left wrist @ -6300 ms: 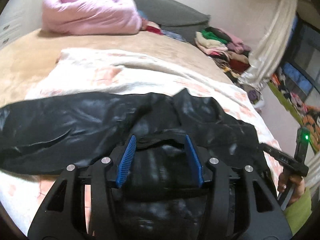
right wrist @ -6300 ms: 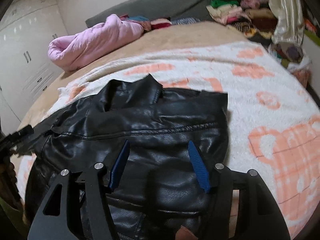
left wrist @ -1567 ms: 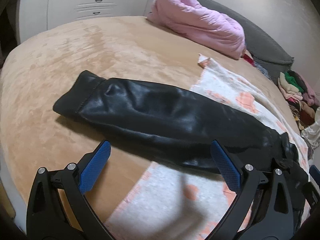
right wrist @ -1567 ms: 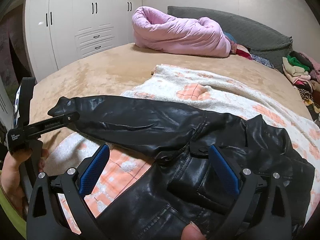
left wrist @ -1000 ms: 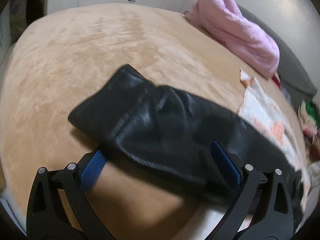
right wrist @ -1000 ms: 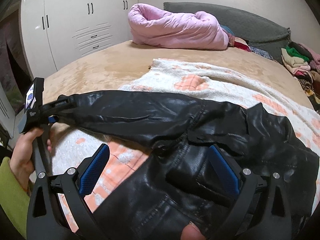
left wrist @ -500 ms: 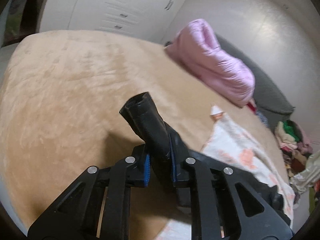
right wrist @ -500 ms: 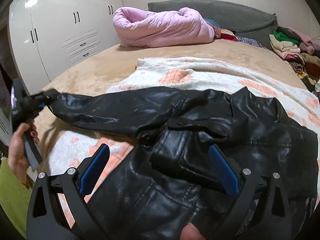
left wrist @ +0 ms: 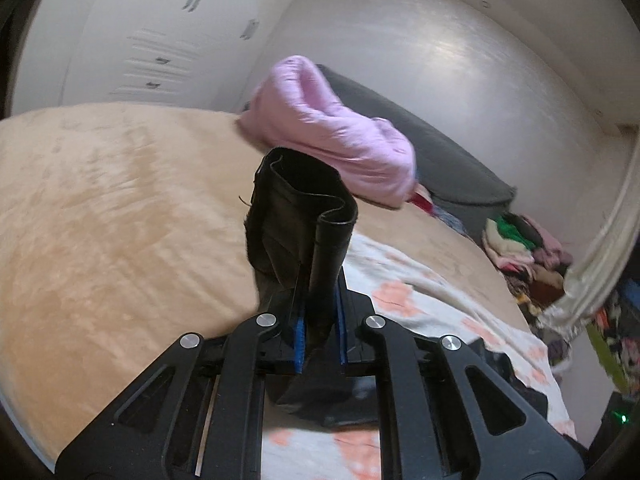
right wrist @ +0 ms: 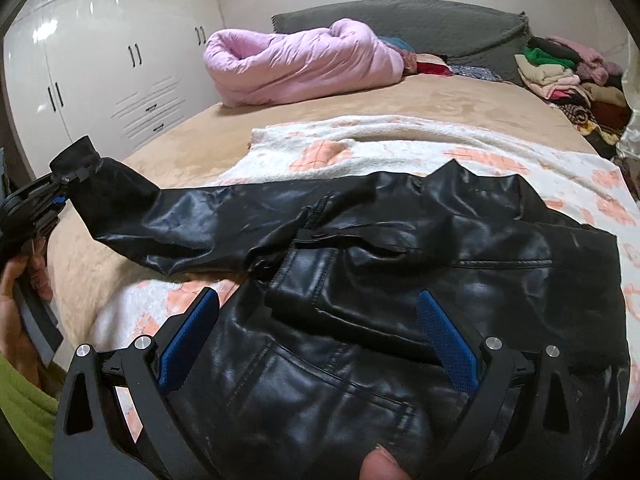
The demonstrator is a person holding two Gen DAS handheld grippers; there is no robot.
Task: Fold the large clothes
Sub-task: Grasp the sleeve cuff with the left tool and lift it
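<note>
Tan bedding covers a wide bed, with a white and orange blanket laid over its near half; a rolled pink quilt sits at 12 o'clock near the grey headboard, and a pile of clothes lies at 2 o'clock

On the blanket lies a black leather jacket, body spread flat, one sleeve stretched out toward 9 o'clock. The left gripper is clenched on the cuff of that sleeve, which stands up out of the blue pads, lifted off the bed. The right gripper hovers over the jacket's body with its fingers spread wide, grasping nothing

The leather looks thick and fairly heavy, glossy and likely slick against the pads. It holds broad creases rather than draping limply, so a fold will probably spring back unless pressed down. The stitched cuff and seams look like the firmest places to grip. For the body, the hem or shoulder seam should serve better than the smooth panel at the centre
</note>
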